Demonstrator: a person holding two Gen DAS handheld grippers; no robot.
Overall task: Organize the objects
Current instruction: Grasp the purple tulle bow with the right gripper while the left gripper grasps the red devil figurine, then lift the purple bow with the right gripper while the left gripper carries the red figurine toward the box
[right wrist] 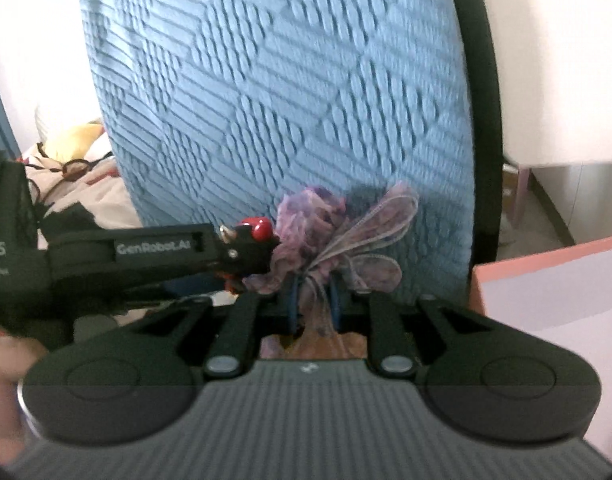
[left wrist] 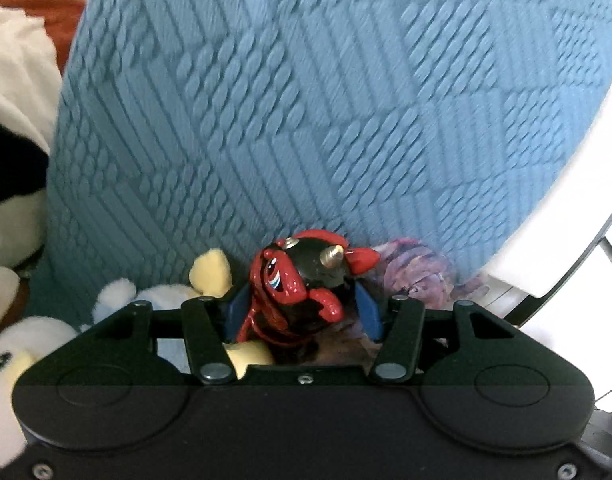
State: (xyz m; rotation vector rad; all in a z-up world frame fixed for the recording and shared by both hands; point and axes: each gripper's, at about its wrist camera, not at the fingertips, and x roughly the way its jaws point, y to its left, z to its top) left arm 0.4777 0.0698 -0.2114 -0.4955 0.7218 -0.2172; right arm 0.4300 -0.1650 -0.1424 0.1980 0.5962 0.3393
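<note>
Glossy red-and-black horned toy crab (left wrist: 302, 280) clamped between left gripper (left wrist: 302, 312) jaws at lower centre, purple gauzy ribbon flower (right wrist: 326, 240) pinched in right gripper (right wrist: 314, 300) jaws, textured blue cushion (left wrist: 326, 100) behind

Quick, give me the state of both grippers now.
Left gripper: shut on the red toy.
Right gripper: shut on the purple ribbon bow.

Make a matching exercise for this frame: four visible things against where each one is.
Things:
1. red and black horned toy
2. purple ribbon bow
3. white plush duck
4. blue textured cushion

Places:
A. low at the left edge, left wrist view
B. between the right gripper's fingers
C. filling the background in both views
D. between the left gripper's fingers

Pairs: 1-D, 2-B, 3-A, 4-C
</note>
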